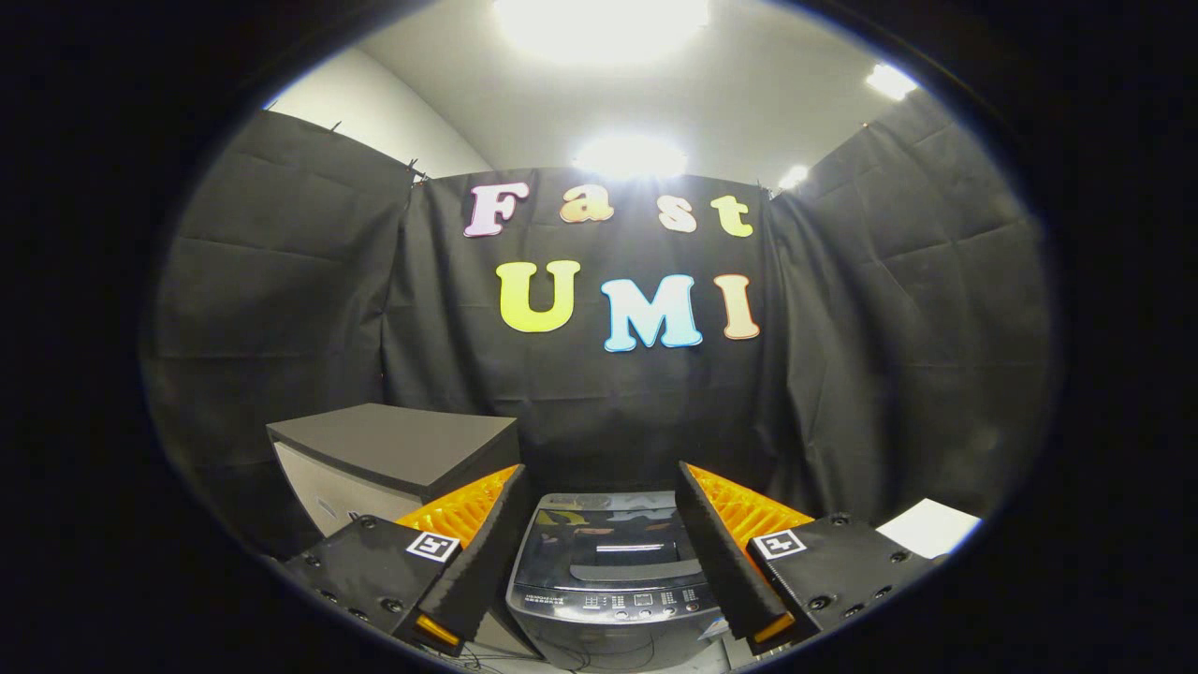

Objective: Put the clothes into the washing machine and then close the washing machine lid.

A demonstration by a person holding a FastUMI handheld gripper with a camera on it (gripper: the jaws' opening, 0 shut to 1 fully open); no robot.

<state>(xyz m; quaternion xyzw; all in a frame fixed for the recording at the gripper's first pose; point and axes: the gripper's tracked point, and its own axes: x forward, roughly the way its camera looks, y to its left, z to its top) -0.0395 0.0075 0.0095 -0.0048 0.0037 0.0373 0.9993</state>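
1. Washing machine [613, 580] at 12 o'clock, just ahead, framed between the spread fingers of the gripper [599, 562], touching neither.
2. Cabinet [398, 459] at 10 o'clock, beside the machine.
3. Booth wall [599, 412] behind both.

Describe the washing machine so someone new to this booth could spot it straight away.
Start at the black cloth wall at the back. Below it, just ahead of the open gripper and framed between its fingers, stands the washing machine. Unlike the plain grey-topped box beside it, it has a glossy dark lid, shut, and a row of buttons along its front edge.
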